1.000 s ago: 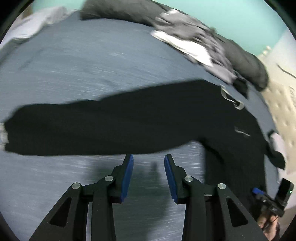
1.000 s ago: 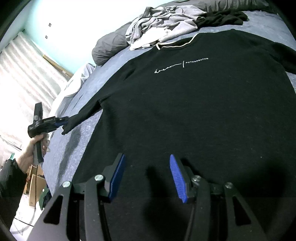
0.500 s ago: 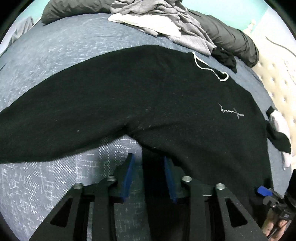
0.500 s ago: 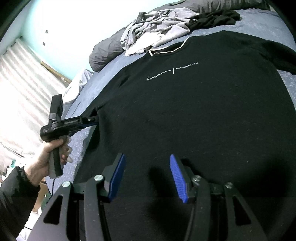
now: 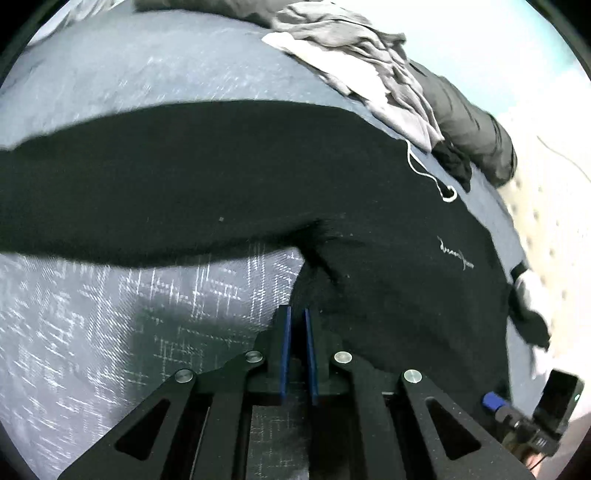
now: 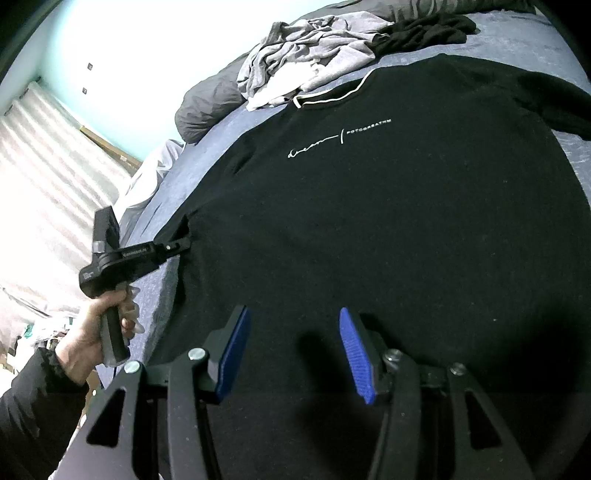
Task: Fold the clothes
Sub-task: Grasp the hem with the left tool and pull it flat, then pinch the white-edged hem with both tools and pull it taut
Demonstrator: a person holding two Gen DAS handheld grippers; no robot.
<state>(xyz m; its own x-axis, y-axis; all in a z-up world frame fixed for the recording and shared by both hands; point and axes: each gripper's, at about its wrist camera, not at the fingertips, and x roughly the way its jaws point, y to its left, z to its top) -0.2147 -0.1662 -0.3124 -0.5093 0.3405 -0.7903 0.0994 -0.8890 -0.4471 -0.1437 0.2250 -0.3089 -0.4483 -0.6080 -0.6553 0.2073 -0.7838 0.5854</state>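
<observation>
A black long-sleeved sweatshirt (image 6: pixel 388 229) with a white chest logo lies flat, front up, on the blue-grey bed; it also shows in the left wrist view (image 5: pixel 388 266). My left gripper (image 5: pixel 296 319) is shut at the sweatshirt's side edge just below the armpit, its blue pads nearly touching; in the right wrist view it (image 6: pixel 181 245) sits on that same edge. Whether cloth is pinched is hidden. My right gripper (image 6: pixel 293 332) is open and empty above the sweatshirt's lower body. The left sleeve (image 5: pixel 129 184) stretches out sideways.
A pile of grey and white clothes (image 6: pixel 306 62) and a black garment (image 6: pixel 424 33) lie beyond the collar. A dark grey pillow (image 6: pixel 207 107) lies at the head of the bed. The blue-grey bedspread (image 5: pixel 110 325) lies bare beside the sleeve. A padded headboard (image 5: pixel 554 206) is at right.
My left gripper moved from beside the sleeve to the sweatshirt's side near the armpit and closed from open. The right gripper stayed open, barely moving.
</observation>
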